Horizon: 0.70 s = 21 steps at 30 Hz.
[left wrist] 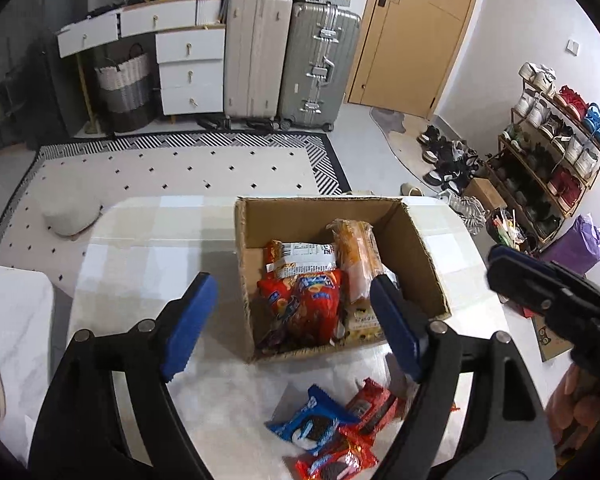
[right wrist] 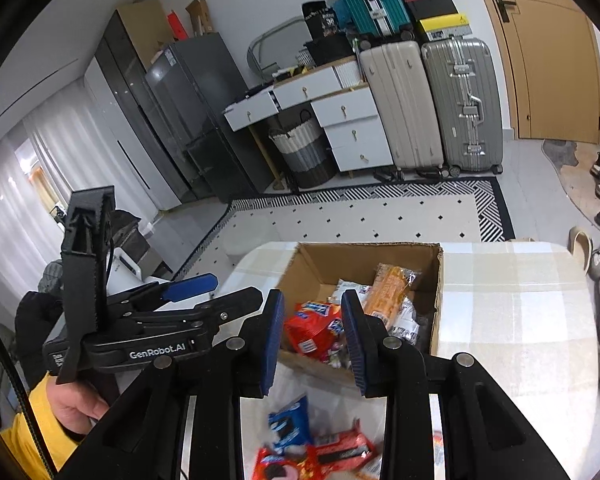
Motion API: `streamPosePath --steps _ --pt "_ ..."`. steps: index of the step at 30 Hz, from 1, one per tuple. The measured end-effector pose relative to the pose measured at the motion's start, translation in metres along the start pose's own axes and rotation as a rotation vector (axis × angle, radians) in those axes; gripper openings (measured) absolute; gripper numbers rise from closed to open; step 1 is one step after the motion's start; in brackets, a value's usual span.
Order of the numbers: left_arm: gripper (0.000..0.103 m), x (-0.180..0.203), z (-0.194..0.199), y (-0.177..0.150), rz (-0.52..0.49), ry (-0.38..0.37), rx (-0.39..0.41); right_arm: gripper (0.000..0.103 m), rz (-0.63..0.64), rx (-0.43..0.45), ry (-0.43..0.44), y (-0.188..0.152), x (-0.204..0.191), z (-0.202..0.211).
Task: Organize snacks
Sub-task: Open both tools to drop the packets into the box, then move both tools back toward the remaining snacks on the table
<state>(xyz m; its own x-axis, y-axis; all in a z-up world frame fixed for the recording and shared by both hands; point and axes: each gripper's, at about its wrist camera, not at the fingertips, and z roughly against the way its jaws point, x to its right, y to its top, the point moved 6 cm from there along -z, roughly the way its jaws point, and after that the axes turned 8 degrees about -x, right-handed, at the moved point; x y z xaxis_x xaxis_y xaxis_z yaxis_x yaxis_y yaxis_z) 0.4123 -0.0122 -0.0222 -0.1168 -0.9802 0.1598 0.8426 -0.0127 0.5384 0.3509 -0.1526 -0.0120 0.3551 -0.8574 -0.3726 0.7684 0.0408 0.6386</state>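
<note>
While open, left claw above box

Matt cardboard box, glossy wrappers

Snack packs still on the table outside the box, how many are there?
3 in the left wrist view, clustered just in front of the box: a blue pack, a red pack to its right, another red pack nearest the camera. The fingers may hide more.
</note>
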Motion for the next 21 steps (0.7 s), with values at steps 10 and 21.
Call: streamPosePath --steps 10,21 --pt "0.081 0.012 0.105 -0.055 -0.002 0.029 0.109 0.034 0.085 0.066 0.023 -0.034 -0.061 0.073" --pt "0.085 0.042 0.23 -0.143 -0.043 0.047 0.245 0.047 0.201 0.182 0.056 -0.097 -0.138 0.146"
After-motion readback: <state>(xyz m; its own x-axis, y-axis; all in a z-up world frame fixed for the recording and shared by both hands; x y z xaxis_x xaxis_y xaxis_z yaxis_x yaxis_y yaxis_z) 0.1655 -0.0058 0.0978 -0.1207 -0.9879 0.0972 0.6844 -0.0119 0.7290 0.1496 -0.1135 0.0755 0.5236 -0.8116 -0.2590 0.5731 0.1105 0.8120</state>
